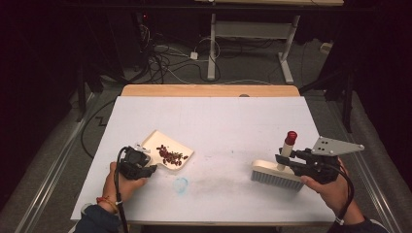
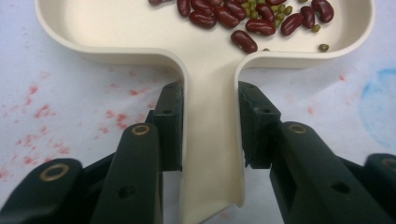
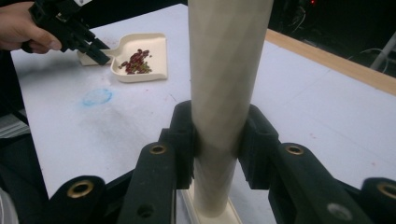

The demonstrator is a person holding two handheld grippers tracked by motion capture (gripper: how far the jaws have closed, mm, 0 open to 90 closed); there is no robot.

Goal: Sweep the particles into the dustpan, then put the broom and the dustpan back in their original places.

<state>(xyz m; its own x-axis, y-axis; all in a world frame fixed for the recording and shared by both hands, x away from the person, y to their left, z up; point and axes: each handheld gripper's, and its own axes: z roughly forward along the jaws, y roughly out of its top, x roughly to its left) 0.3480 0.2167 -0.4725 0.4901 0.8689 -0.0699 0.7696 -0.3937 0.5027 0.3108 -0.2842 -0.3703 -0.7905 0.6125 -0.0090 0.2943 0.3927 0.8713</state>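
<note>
The left hand-held gripper (image 2: 208,116) is clamped on the flat handle of the cream dustpan (image 2: 205,70), with one black jaw pressing on each side of it. The dustpan lies on the white worktop (image 1: 218,121), in the left part and nearer to the front edge, and red beans (image 2: 243,21) mixed with small green ones rest in its tray. The right hand-held gripper (image 3: 217,140) is clamped on the upright handle of the brush (image 1: 277,172). The brush stands with its bristles on the worktop near the front right corner, well apart from the dustpan. A faint blue stain (image 1: 180,185) is between them, just beside the dustpan.
</note>
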